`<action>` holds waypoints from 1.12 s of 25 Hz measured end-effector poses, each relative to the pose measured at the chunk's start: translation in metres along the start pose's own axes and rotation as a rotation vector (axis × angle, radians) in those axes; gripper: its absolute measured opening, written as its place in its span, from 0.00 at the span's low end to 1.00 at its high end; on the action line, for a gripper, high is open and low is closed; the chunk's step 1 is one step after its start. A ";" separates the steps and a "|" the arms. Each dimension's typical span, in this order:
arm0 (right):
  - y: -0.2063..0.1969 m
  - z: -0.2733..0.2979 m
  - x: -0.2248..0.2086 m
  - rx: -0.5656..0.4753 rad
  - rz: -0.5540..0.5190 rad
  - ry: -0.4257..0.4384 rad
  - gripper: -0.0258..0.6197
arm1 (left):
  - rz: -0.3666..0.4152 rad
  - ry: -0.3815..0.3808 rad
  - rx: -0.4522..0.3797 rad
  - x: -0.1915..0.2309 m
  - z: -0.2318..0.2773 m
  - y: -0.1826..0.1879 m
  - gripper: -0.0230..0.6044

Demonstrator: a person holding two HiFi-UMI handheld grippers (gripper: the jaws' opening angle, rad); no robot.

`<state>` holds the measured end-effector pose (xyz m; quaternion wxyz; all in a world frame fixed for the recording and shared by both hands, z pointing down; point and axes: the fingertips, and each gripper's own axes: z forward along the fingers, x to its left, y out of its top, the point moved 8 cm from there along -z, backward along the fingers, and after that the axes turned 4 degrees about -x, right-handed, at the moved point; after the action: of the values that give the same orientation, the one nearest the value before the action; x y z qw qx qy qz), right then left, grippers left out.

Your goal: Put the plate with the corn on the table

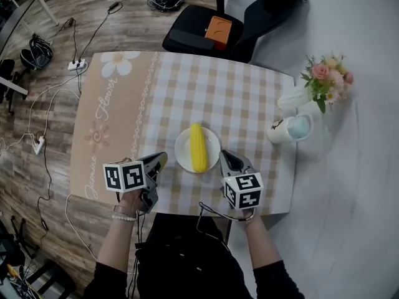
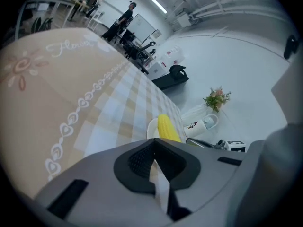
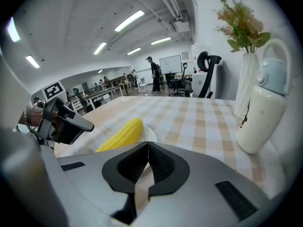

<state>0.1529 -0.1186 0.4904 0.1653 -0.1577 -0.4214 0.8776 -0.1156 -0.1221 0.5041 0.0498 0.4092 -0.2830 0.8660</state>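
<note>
The left tool [image 1: 161, 159] and the right tool [image 1: 224, 157] both have their jaws pressed together on nothing. Between them, just beside each tip, the white plate [image 1: 181, 149] sits flat on the checked bench [image 1: 249, 104] near its near edge. The corn [image 1: 198, 147] lies on the plate. A white jug [image 1: 292, 129] stands far right.

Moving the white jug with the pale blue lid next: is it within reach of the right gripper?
Probably yes: only bare checked tablecloth lies between the right gripper and the white jug with the pale blue lid, though its shut fingers must open first.
</note>
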 end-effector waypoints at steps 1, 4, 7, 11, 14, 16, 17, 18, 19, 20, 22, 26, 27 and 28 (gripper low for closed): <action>0.005 -0.004 0.002 -0.029 0.008 -0.008 0.10 | 0.041 0.006 -0.025 -0.002 -0.007 0.003 0.06; 0.018 -0.022 0.003 -0.109 0.034 -0.027 0.10 | 0.161 0.003 -0.106 -0.017 -0.024 0.010 0.06; 0.030 -0.043 0.005 -0.164 0.037 -0.031 0.10 | 0.247 -0.007 -0.186 -0.037 -0.041 0.017 0.06; 0.050 -0.068 0.006 -0.241 0.028 -0.049 0.10 | 0.326 0.005 -0.304 -0.072 -0.061 0.031 0.06; 0.067 -0.086 0.010 -0.315 0.016 -0.059 0.10 | 0.425 0.019 -0.374 -0.096 -0.073 0.040 0.05; 0.079 -0.095 0.018 -0.352 -0.025 -0.065 0.10 | 0.499 0.010 -0.405 -0.111 -0.081 0.044 0.05; 0.085 -0.100 0.022 -0.370 -0.054 -0.068 0.10 | 0.541 0.002 -0.425 -0.120 -0.085 0.047 0.05; 0.091 -0.104 0.027 -0.389 -0.083 -0.068 0.10 | 0.582 -0.005 -0.448 -0.129 -0.089 0.049 0.05; 0.097 -0.108 0.031 -0.410 -0.106 -0.065 0.10 | 0.620 -0.008 -0.471 -0.138 -0.092 0.051 0.06; 0.103 -0.112 0.035 -0.432 -0.123 -0.057 0.10 | 0.651 -0.010 -0.491 -0.146 -0.095 0.053 0.05; 0.115 -0.118 0.042 -0.475 -0.143 -0.040 0.10 | 0.701 -0.016 -0.522 -0.159 -0.101 0.057 0.05; 0.135 -0.133 0.055 -0.555 -0.197 -0.026 0.10 | 0.801 -0.013 -0.557 -0.185 -0.111 0.062 0.05; 0.140 -0.137 0.057 -0.575 -0.213 -0.025 0.10 | 0.829 -0.007 -0.559 -0.191 -0.113 0.063 0.05; 0.145 -0.141 0.060 -0.594 -0.226 -0.024 0.10 | 0.853 0.000 -0.560 -0.197 -0.115 0.063 0.05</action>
<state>0.1353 -0.0821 0.2836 0.2035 -0.1411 -0.6759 0.6941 -0.0837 -0.0852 0.2729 -0.2003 0.2281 -0.6460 0.7004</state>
